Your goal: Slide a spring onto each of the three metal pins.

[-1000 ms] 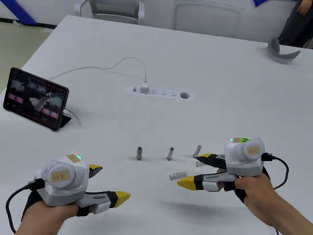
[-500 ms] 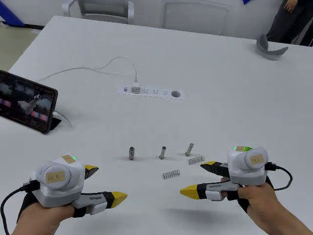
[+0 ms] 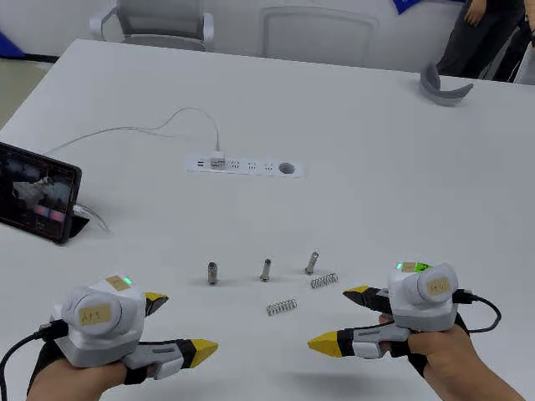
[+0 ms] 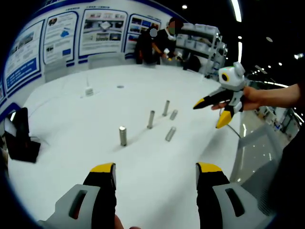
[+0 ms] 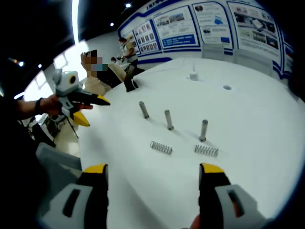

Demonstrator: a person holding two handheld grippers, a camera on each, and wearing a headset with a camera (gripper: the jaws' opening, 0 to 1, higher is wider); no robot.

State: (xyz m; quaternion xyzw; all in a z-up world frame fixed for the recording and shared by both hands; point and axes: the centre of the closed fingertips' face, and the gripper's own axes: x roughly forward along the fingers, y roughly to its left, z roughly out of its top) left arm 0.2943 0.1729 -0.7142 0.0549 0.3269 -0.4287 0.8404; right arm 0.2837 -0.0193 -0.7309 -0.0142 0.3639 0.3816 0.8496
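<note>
Three short metal pins stand in a row mid-table: left pin (image 3: 212, 272), middle pin (image 3: 265, 269), right pin (image 3: 312, 263). The left pin (image 5: 143, 109) looks ribbed, as if coils sit around it. The other two, the middle pin (image 5: 168, 119) and the right pin (image 5: 203, 130), are bare. One loose spring (image 3: 282, 307) lies in front of the middle pin, and a second spring (image 3: 323, 281) lies by the right pin. My left gripper (image 3: 182, 324) is open at the near left. My right gripper (image 3: 337, 317) is open too, just right of the springs and not touching them.
A white power strip (image 3: 245, 166) with a cable lies beyond the pins. A tablet (image 3: 38, 190) stands at the left edge. A grey curved object (image 3: 443, 85) rests at the far right. Chairs (image 3: 159, 18) line the far edge, and a person stands at the far right.
The head camera has shifted. My right gripper has drawn back from the front spring toward me. Both grippers have stayed open, and the springs and pins have not moved.
</note>
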